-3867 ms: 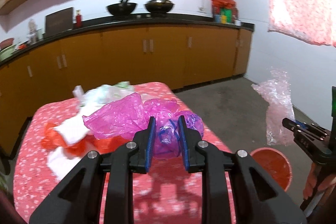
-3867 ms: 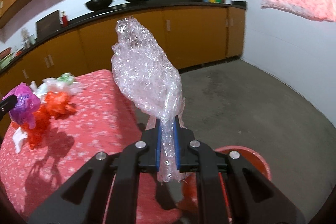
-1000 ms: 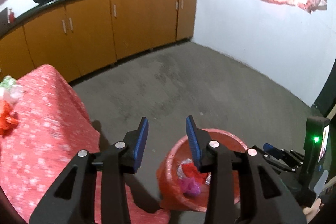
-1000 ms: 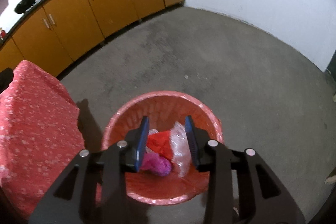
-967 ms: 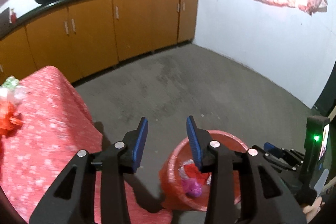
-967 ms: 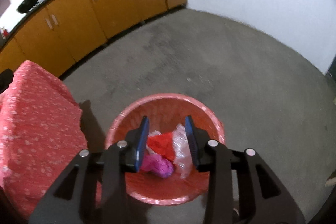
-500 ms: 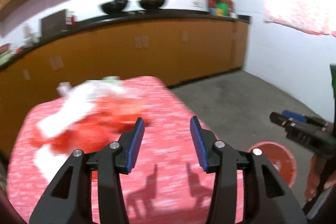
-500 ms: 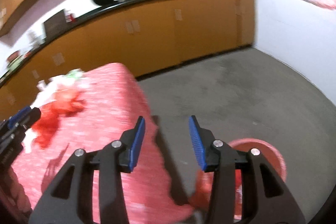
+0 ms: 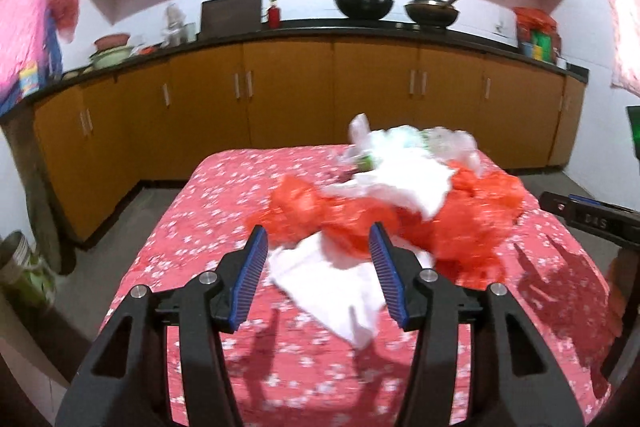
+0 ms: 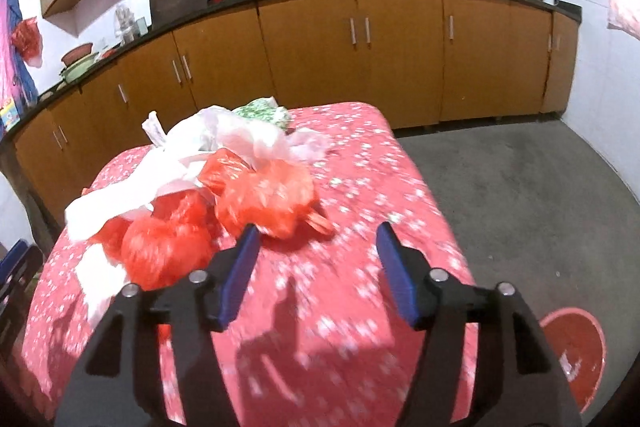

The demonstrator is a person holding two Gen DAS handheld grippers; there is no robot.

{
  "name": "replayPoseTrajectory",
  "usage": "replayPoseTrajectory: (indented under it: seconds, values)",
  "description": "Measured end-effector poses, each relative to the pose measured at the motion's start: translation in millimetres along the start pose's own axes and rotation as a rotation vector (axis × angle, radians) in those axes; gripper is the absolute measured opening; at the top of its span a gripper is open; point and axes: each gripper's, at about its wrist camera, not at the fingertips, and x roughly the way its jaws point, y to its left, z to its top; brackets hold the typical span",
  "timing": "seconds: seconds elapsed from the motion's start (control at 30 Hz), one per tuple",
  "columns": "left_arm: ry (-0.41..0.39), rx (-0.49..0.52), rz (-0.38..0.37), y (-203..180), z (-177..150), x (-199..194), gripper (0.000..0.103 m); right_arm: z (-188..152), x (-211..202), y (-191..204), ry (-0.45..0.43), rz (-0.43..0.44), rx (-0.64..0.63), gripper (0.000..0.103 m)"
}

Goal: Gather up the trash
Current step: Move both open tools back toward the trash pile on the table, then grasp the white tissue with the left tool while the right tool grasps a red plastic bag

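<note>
A heap of crumpled red plastic bags point(image 9: 460, 223) and white paper sheets point(image 9: 332, 279) crowds the far half of the red flower-print cloth worktop point(image 10: 360, 187). Its near half lies bare, as does the grey floor point(image 10: 520, 187) to the right, up to the red bin point(image 10: 576, 351).

Bags point(image 10: 264, 195) heaped on table point(image 10: 360, 187), bin point(image 10: 572, 351) beside

The left tool point(image 9: 318, 267), black with blue ribbed pads, hovers over the red flower-print cloth-covered surface point(image 9: 192, 227), its jaws opening with nothing gripped between them. Just beyond the pads lies a flat white crumpled paper sheet point(image 9: 328, 283). At about one o'clock sits a heap of crumpled orange-red plastic bags point(image 9: 460, 223), topped by white and clear plastic wrappers point(image 9: 404, 155). At three o'clock the tip of the right tool point(image 9: 576, 213) enters.
</note>
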Motion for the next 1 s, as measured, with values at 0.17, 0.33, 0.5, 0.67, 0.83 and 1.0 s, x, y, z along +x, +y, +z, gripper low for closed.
replayPoseTrajectory:
  seconds: [0.17,0.33,0.5,0.67,0.83,1.0]
  values:
    - [0.007,-0.015,-0.017,13,-1,7,0.053,16,31,10,0.018,0.017,0.035,0.069]
    - [0.007,-0.039,-0.07,15,4,10,0.057,22,54,18,0.051,0.022,0.018,0.07]
    - [-0.015,-0.033,-0.12,2,12,9,0.06,18,63,22,0.073,0.044,0.006,0.039]
    - [-0.002,-0.013,-0.168,-14,14,13,0.061,8,46,20,0.051,0.052,-0.021,0.026]
    - [0.048,-0.068,-0.207,-20,20,25,0.062,0,30,9,0.037,0.052,0.003,0.022]
    - [0.135,-0.111,-0.217,-26,23,51,0.059,-4,24,5,0.041,0.044,0.0,0.022]
